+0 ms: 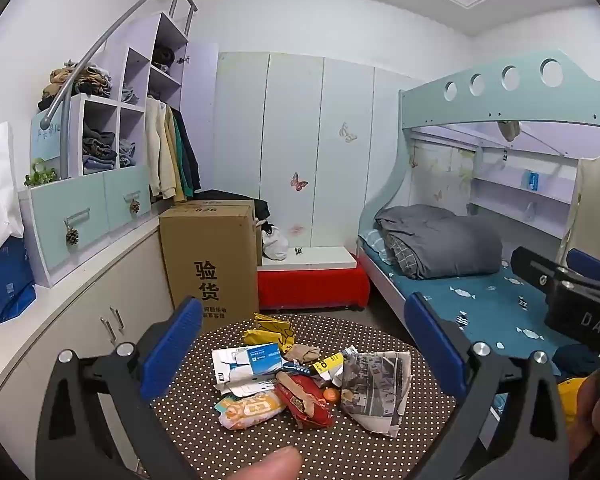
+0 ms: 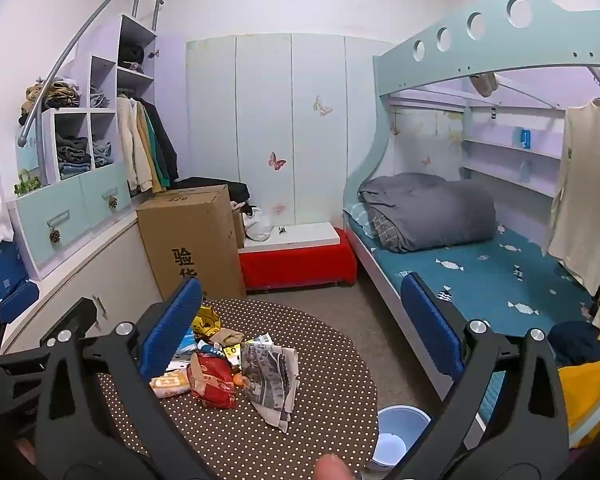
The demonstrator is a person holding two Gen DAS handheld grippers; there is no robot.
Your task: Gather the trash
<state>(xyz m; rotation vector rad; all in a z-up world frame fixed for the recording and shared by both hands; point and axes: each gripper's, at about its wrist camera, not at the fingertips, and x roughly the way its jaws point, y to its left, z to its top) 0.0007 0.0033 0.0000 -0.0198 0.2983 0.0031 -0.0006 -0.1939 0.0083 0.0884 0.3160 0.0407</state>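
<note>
A pile of trash lies on a round table with a brown dotted cloth. It holds a folded newspaper, a red packet, an orange snack packet, a white and blue box, a yellow bag and a small orange fruit. My left gripper hovers open above the pile's near side and holds nothing. My right gripper is open and holds nothing, to the right of the newspaper and the red packet. Neither gripper touches the trash.
A light blue bin stands on the floor by the table's right edge. A tall cardboard box and a red bench stand behind the table. A bunk bed fills the right side, cabinets the left. A fingertip shows at the bottom.
</note>
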